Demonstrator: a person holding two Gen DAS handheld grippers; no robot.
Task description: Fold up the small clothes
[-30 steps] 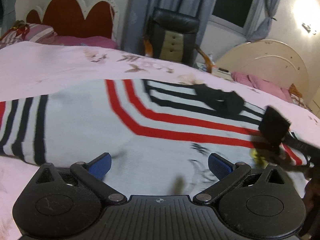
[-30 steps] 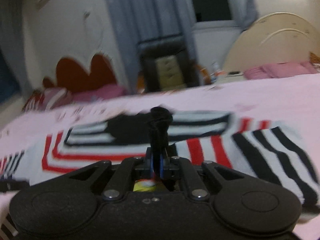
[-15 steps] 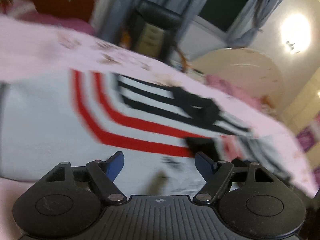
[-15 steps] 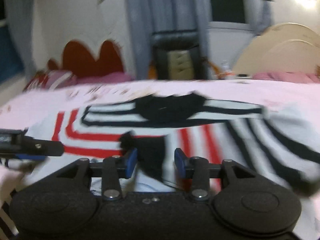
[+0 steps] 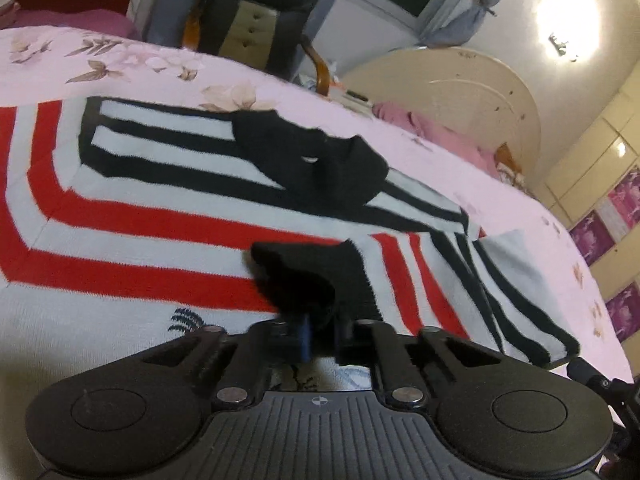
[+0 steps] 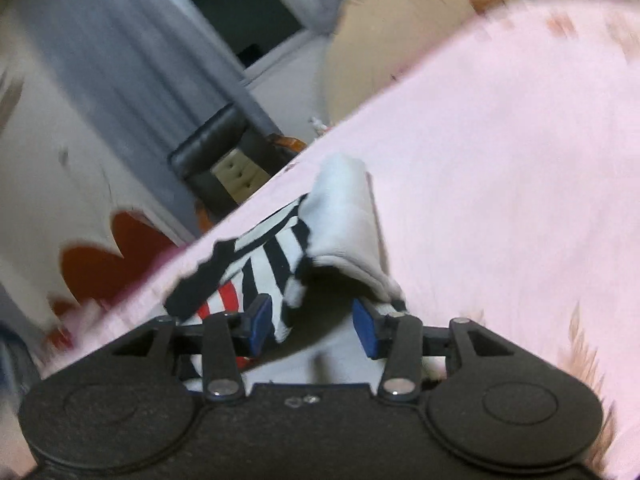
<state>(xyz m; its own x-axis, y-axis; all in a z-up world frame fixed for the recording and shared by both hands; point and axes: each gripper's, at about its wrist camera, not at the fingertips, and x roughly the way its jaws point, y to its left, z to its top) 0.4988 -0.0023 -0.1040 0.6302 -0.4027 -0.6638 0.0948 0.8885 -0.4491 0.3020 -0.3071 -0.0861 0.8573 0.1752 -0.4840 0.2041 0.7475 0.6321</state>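
In the left wrist view my left gripper (image 5: 320, 336) is shut on a small black garment (image 5: 316, 272), pinching its near edge so that it bunches up. A second black garment (image 5: 308, 160) lies flat farther back. Both rest on a white cloth with red and black stripes (image 5: 132, 216) spread over the bed. In the right wrist view my right gripper (image 6: 314, 328) is tilted and its jaws are opening. Its blue pads (image 6: 260, 322) press on nothing. The striped cloth's turned-up corner (image 6: 344, 220) lies just beyond them.
The pink flowered bedsheet (image 5: 132, 64) (image 6: 500, 160) surrounds the striped cloth. Behind the bed stand a black chair (image 5: 260, 12), grey curtains and a cream headboard (image 5: 460, 96). A red scalloped headboard (image 6: 104, 264) shows at the left.
My left gripper moved right over the striped cloth and shut on the near black garment. My right gripper opened, let that garment go, swung right and rolled to a tilt.
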